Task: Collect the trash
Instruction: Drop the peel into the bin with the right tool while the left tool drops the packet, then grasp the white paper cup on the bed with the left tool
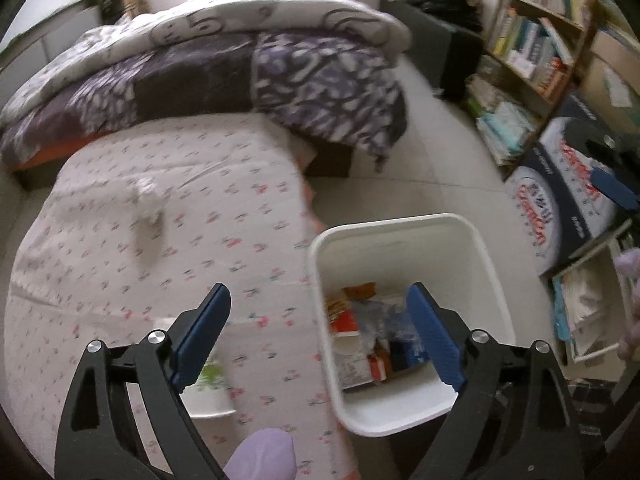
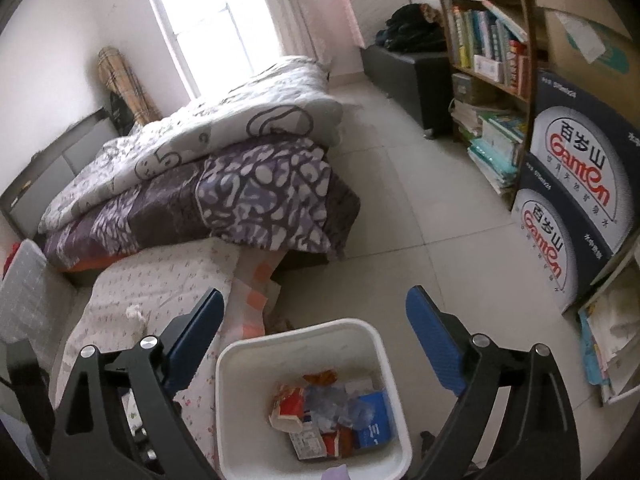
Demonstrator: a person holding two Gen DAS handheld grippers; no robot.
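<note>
A white trash bin [image 1: 400, 228] stands on the floor beside the bed and holds several wrappers, cartons and crumpled plastic [image 1: 372, 340]. My left gripper [image 1: 320, 316] is open and empty, hovering over the bed's edge and the bin's left rim. A crumpled white tissue [image 1: 148, 200] lies on the floral sheet, ahead and to the left. A white packet with green print [image 1: 208, 380] lies under the left finger. In the right wrist view the bin [image 2: 304, 332] sits just below my right gripper [image 2: 316, 320], which is open and empty. The tissue [image 2: 134, 312] shows left of it.
A folded purple and white quilt [image 1: 240, 64] is piled at the far end of the bed. A bookshelf [image 2: 484, 48] and stacked dark water cartons [image 2: 572, 184] line the right wall. A pale tiled floor [image 2: 404, 220] runs between bed and shelf. A dark bench [image 2: 408, 68] stands far back.
</note>
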